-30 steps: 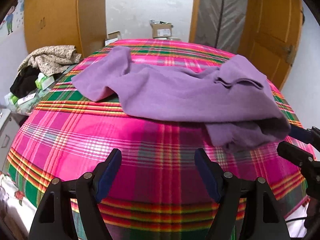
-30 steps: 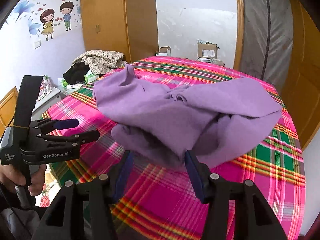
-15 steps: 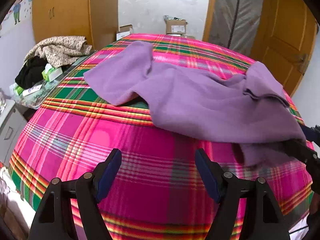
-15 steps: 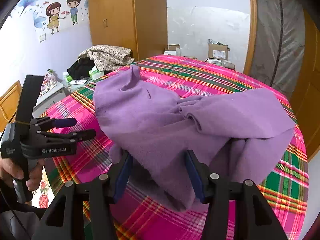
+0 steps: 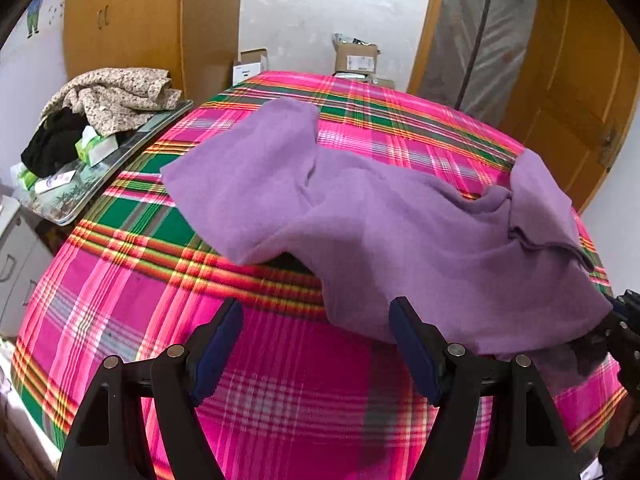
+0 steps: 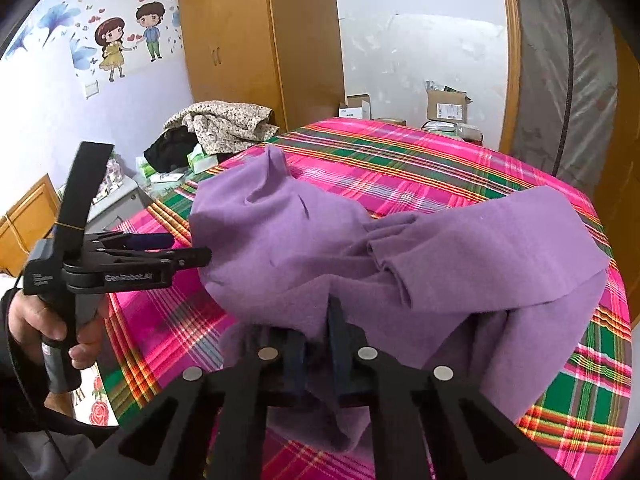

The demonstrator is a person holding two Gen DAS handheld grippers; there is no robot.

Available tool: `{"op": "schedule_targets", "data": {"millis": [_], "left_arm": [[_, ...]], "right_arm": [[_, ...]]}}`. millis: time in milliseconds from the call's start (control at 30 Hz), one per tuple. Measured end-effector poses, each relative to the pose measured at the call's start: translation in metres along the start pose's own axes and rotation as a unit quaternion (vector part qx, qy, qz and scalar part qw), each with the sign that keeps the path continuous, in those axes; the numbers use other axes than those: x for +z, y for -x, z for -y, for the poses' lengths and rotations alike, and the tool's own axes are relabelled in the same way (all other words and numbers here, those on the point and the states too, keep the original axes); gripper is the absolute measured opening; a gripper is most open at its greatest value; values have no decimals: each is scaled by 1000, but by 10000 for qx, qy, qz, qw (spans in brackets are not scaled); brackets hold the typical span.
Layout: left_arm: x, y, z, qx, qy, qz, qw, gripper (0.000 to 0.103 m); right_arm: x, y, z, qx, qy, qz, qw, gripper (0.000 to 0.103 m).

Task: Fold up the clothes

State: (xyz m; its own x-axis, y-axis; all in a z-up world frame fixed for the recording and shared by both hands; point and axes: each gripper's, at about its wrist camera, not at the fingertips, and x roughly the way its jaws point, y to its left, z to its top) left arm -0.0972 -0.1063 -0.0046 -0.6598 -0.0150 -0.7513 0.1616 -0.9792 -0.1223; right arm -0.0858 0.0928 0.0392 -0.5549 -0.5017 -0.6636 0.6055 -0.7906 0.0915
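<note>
We have the crumpled purple fleece garment [image 5: 400, 232] lying across the bed with the pink, green and yellow plaid cover [image 5: 280, 380], one end spread toward the far left, the other bunched at the near right edge. Our right gripper [image 6: 316, 344] is closing on that near bunch: a fold of the purple cloth sits between the jaws and the pads look pressed onto it, so we judge this corner is being pinned to be pulled out or lifted. Our left gripper [image 5: 316, 344] hangs just above the plaid cover with its jaws wide apart and nothing between them; the garment's near hem lies just beyond its right pad. In the right wrist view that gripper points in from the left, close beside the garment's edge, which suggests we are bringing it in for a second hold so the cloth can be spread flat before any fold.

To the left of the bed, a side surface [image 5: 100, 184] carries a heap of speckled beige cloth [image 5: 116, 96], a dark garment and small green-and-white boxes. Cardboard boxes [image 5: 356, 58] sit beyond the far edge. None of it lies in our way; the garment's own overlapping layers are the real obstacle, since they hide where the sleeves and hems run.
</note>
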Motion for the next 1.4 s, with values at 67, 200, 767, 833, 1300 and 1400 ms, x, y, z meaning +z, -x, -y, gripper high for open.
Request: {"op": "schedule_targets", "data": {"millis": [67,200,767,833,1300,1400], "left_arm": [[4,-6,-1,-8,24,-40,10000,75],[10,-19,0,-48,31,-224,9997,34],[75,-14,-1,277,-230,542,9979,4],[91,-13,-5,321,-196,691,9969,4],[137,-38,-21,388,46,624,9973,5],[120,-33,-13,209,-143,540,9982,10]], "right_arm": [[1,-2,1,76,-22,-20,10000,9],[3,-5,6,215,-99,-53,9997,10],[20,-5,32,681,-560,183,9959,32],[22,-5,34,655,-550,185,9962,34],[21,-19,33,566,-447,-277,9970,37],[20,-25,30,634,-465,-388,9962,4]]}}
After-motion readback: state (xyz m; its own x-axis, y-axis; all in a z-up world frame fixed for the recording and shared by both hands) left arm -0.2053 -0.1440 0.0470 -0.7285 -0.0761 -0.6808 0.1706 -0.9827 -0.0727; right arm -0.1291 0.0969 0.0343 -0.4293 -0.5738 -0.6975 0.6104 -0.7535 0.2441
